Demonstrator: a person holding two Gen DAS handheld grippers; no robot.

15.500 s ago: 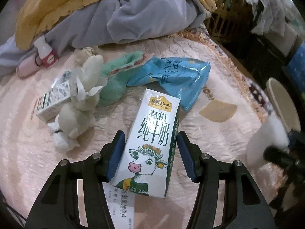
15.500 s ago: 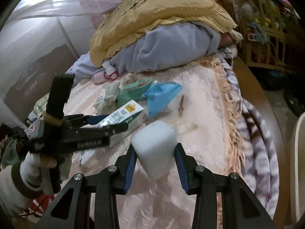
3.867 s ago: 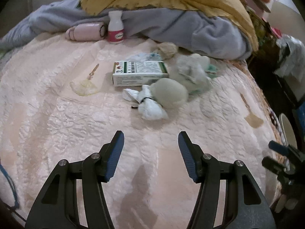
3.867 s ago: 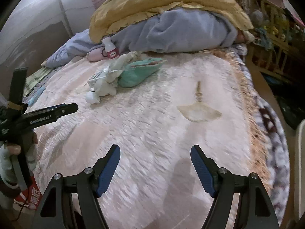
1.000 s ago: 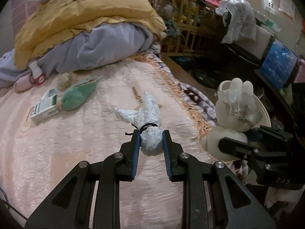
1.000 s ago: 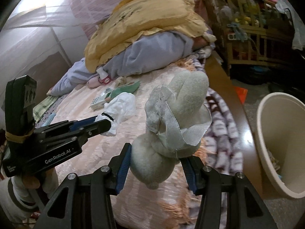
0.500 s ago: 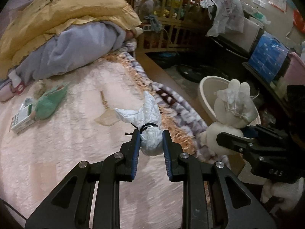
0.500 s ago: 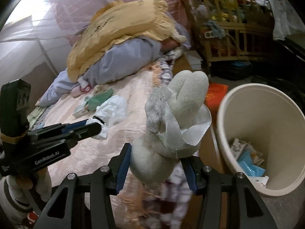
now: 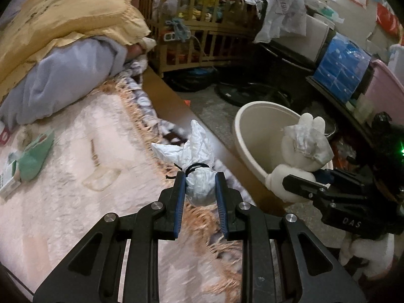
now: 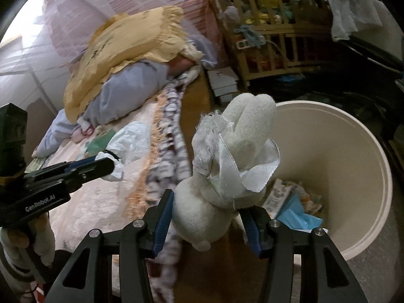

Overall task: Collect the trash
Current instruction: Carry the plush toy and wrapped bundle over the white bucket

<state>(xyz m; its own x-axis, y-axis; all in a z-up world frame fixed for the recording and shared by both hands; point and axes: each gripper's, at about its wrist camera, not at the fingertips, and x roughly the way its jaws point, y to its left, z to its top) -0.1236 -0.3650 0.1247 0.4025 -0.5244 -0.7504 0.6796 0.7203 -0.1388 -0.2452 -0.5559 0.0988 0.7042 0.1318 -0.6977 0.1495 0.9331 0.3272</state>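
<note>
My left gripper (image 9: 199, 184) is shut on a white tied plastic bag (image 9: 194, 159), held over the fringed edge of the bed. My right gripper (image 10: 207, 212) is shut on a white plush rabbit (image 10: 227, 166) with a silver ribbon, held beside the rim of the cream trash bin (image 10: 353, 156). In the left wrist view the plush rabbit (image 9: 300, 146) and right gripper (image 9: 300, 180) sit at the right, in front of the cream bin (image 9: 252, 126). In the right wrist view the left gripper (image 10: 111, 162) and white bag (image 10: 131, 141) are at the left. Blue and paper wrappers (image 10: 293, 209) lie inside the bin.
On the pink bedspread (image 9: 63, 176) remain a green cloth (image 9: 35, 156), a small carton (image 9: 7, 179) and a flat yellowish scrap (image 9: 101, 179). Yellow and grey bedding (image 9: 63, 38) is piled at the back. A wooden crib (image 9: 202, 25) and cluttered shelves stand beyond the floor.
Both grippers have swung right, away from the bed and toward the bin, still holding the bag and the plush rabbit. The bin now looms larger in both views.
</note>
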